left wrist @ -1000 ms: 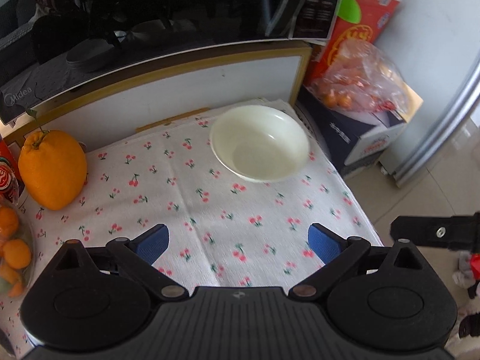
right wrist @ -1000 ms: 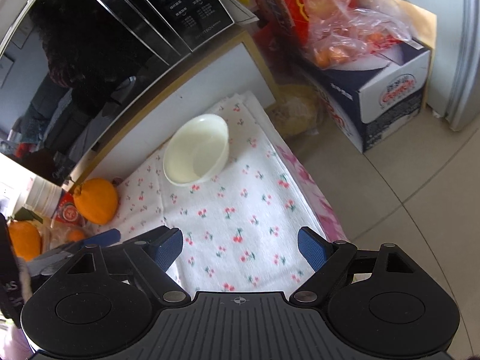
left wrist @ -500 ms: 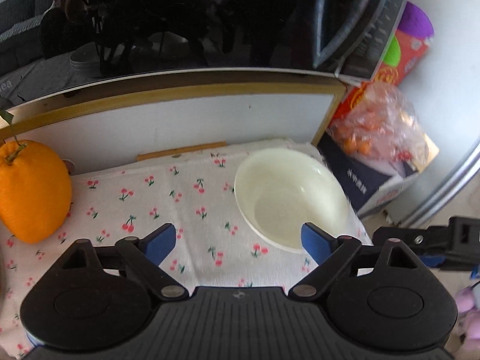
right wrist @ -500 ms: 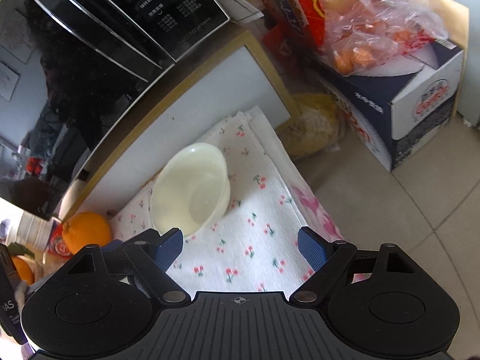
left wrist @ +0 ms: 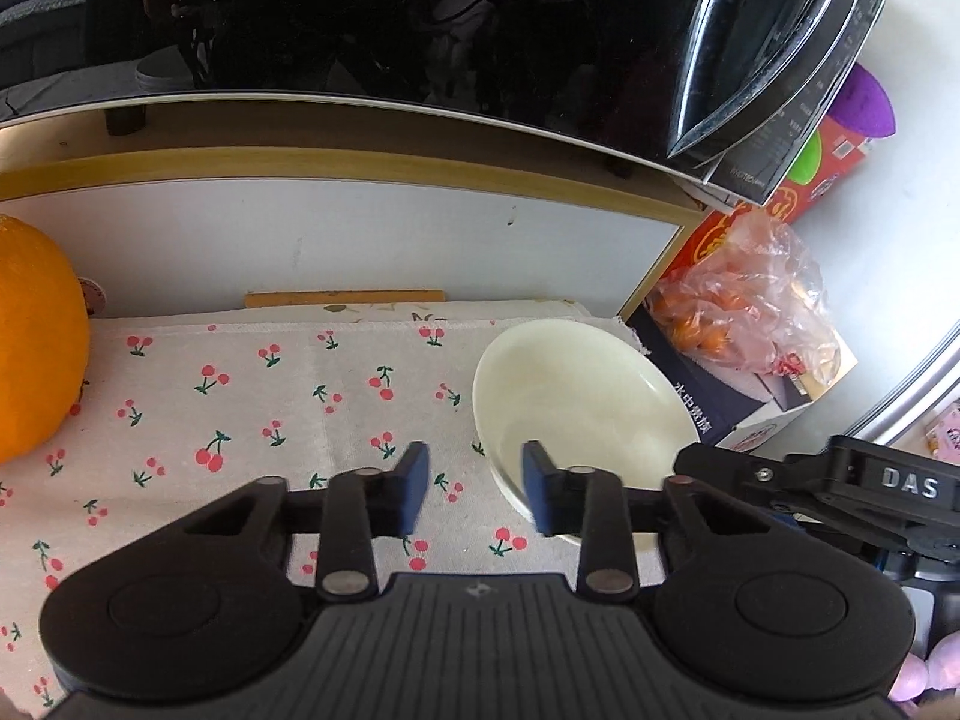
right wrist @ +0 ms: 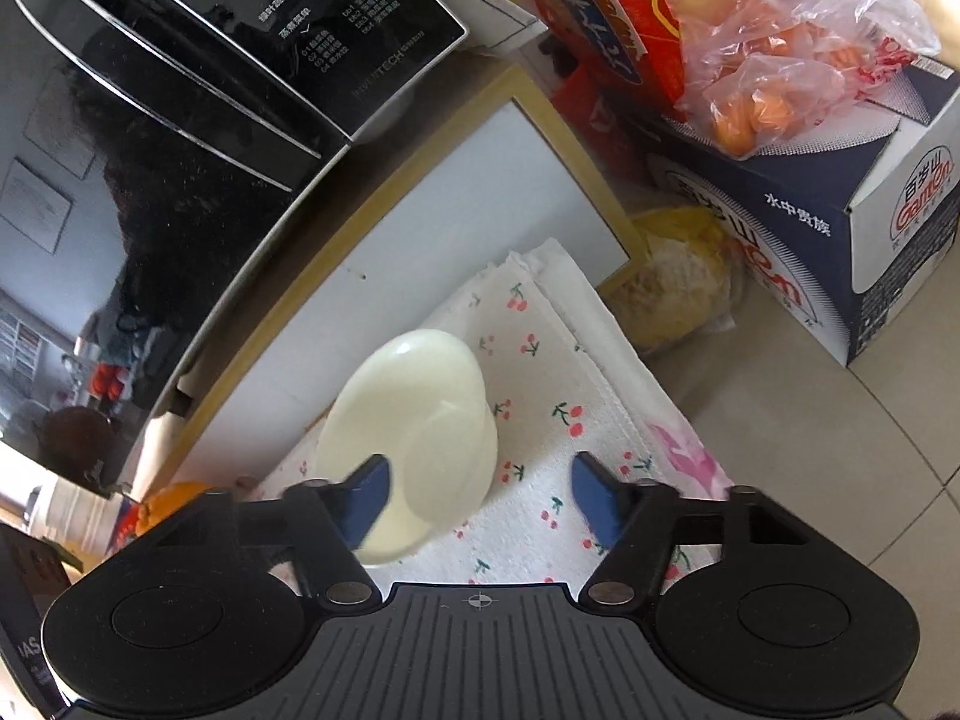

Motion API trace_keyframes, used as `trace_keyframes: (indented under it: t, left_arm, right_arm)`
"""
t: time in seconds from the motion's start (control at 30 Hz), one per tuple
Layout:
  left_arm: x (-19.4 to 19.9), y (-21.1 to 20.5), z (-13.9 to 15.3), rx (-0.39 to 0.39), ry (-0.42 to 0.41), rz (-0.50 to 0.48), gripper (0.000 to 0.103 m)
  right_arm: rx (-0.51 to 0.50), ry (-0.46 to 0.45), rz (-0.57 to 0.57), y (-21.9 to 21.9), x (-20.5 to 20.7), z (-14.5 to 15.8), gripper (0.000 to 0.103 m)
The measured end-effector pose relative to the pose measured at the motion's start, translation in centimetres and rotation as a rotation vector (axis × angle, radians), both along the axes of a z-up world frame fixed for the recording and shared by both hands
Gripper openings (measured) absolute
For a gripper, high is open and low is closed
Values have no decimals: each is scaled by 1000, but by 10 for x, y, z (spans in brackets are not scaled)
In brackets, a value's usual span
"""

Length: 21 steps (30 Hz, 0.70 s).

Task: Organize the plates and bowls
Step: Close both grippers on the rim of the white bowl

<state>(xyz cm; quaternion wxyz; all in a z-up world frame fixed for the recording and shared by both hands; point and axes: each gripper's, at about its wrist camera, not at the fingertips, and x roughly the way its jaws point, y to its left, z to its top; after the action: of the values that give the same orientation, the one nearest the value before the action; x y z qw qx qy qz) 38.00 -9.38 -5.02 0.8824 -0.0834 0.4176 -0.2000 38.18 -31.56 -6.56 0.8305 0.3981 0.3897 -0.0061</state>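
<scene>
Since the earlier frames both grippers have come down and in toward the bowl [left wrist: 576, 402], which now sits much larger in both wrist views, and both sets of jaws have just been closing.

In the left wrist view the left gripper [left wrist: 475, 489] has its jaws drawn near each other but not pressed together. The bowl's near rim at 7 o'clock lies in the gap, with 1 blue pad inside the bowl and the other outside over the cloth; I cannot tell whether the pads press on the rim. The right gripper's black body [left wrist: 840, 492] reaches in at 3 o'clock, just beside the bowl.

In the right wrist view the right gripper [right wrist: 480, 501] has its jaws half spread. The left blue pad overlaps the bowl [right wrist: 414, 432] at its 8 o'clock edge, while the other pad stands apart over the cloth, so nothing is pinched.

The cream bowl stands upright on the cherry-print cloth [left wrist: 240, 396] covering the counter, at the cloth's far right corner, near the white panel [left wrist: 360, 240] under the black microwave [left wrist: 420, 18]. A large orange fruit [left wrist: 36, 348] sits at 9 o'clock in the left view, well apart from the bowl. At 2 o'clock from the bowl a plastic bag of small oranges [left wrist: 744, 306] rests on a dark blue carton [right wrist: 840, 222] on the floor.
</scene>
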Motion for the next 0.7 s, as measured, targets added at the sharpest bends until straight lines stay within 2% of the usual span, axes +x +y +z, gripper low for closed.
trace_keyframes:
  t: [0.23,0.4,0.7]
  left_arm:
    - [-2,-2,1,-11,-18,-12,13]
    - [-3,-6,3,4,-29,-16,10]
    - [-6,-10,13,30,-39,-31,10]
  right_arm:
    - [4,-7,-17,2,4,-3,25]
    - [10,-10,-9,4,3,-4,12]
    - [4,-5,-8,7,-2,4,11]
